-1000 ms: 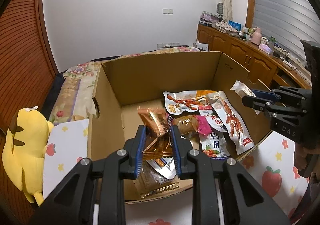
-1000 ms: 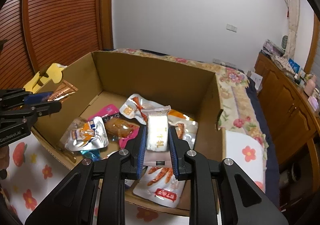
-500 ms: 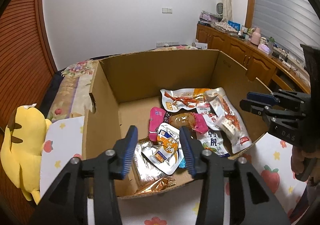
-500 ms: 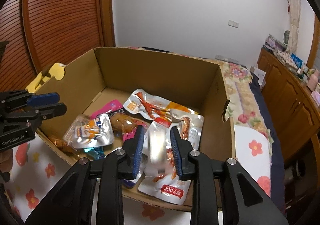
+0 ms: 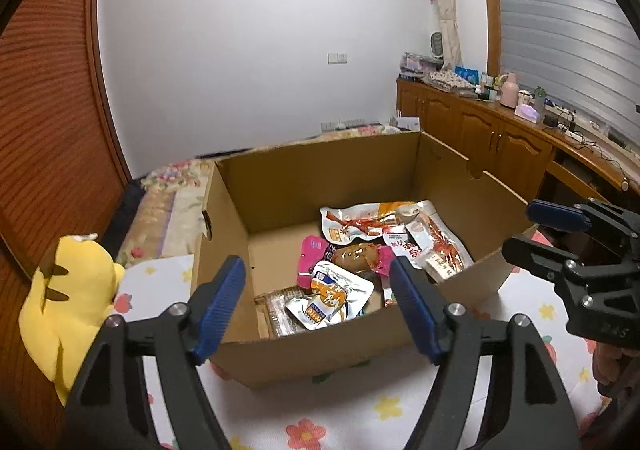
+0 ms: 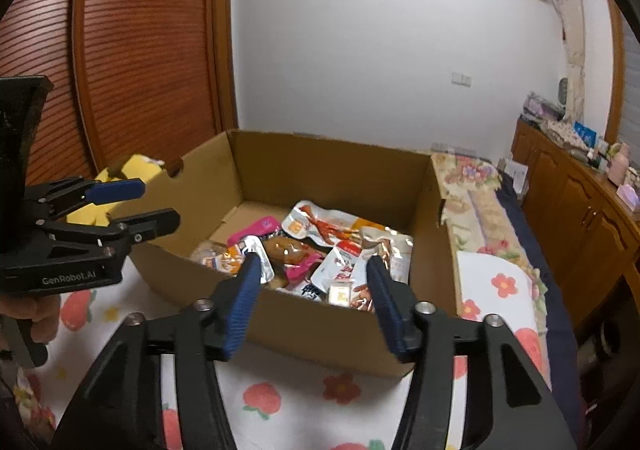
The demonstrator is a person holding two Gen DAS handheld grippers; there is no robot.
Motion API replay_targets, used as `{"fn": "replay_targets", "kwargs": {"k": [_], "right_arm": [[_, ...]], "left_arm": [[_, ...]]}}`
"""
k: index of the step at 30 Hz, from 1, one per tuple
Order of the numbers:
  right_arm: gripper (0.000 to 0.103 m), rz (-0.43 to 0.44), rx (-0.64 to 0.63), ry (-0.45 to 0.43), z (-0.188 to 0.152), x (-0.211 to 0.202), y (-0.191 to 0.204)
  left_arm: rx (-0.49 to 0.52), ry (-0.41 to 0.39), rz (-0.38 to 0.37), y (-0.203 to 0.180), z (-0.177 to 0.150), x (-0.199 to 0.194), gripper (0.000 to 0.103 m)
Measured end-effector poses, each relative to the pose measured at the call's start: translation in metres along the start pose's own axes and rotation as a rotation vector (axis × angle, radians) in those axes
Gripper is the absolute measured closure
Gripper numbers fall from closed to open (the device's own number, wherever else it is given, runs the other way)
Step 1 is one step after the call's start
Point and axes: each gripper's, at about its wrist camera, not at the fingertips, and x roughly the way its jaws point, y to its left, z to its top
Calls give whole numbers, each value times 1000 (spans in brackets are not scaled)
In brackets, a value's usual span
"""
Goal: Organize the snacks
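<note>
Packets (image 5: 340, 292) (light, crinkly, slippery foil) in the near box (image 5: 304, 354) are best pinched at a sealed edge; left gripper (image 5: 316, 310) and right gripper (image 6: 312, 302), jaws just opened, hold nothing.

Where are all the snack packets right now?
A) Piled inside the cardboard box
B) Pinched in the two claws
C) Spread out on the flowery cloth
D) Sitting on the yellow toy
A: the snack packets lie together on the floor of the cardboard box, while the left claw and right claw are both open with nothing between them.
</note>
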Motion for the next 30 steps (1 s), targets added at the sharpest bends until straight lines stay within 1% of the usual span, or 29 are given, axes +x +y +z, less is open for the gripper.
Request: {"fn": "replay_targets", "kwargs": {"k": [2, 3, 4, 5, 6, 7, 9, 12, 16, 18, 20, 25, 30], "right_arm": [[41, -6, 12, -15, -3, -9, 1], [36, -12, 20, -23, -4, -13, 1], [29, -17, 27, -30, -6, -17, 0], [25, -24, 35, -39, -7, -21, -1], [18, -34, 48, -48, -8, -25, -3], [12, -39, 57, -54, -9, -28, -5], [11, -60, 64, -62, -12, -33, -8], [0, -98, 64, -76, -17, -40, -10], [0, -137, 71, -84, -22, -45, -13], [0, -140, 82, -82, -25, -47, -14], [0, -147, 90, -86, -26, -52, -15], [0, -158, 101, -113, -22, -73, -16], [0, -161, 108, -140, -17, -99, -15]], "left_arm": [[3, -14, 6, -4, 0, -7, 27], [3, -24, 8, -6, -1, -11, 25], [2, -32, 13, -7, -1, -13, 14], [2, -55, 25, -9, -1, -18, 9], [1, -71, 33, -9, -2, -22, 2], [1, -96, 46, -10, -3, -27, 1], [2, -117, 57, -12, -4, -33, 0], [-12, -126, 72, -13, -6, -38, 0], [-29, -141, 100, -16, -11, -46, 0], [-48, -164, 105, -15, -14, -55, 0], [-68, -171, 120, -14, -17, -63, 0], [-96, -159, 97, -12, -21, -80, 0], [-75, -164, 138, -20, -22, -103, 0]]}}
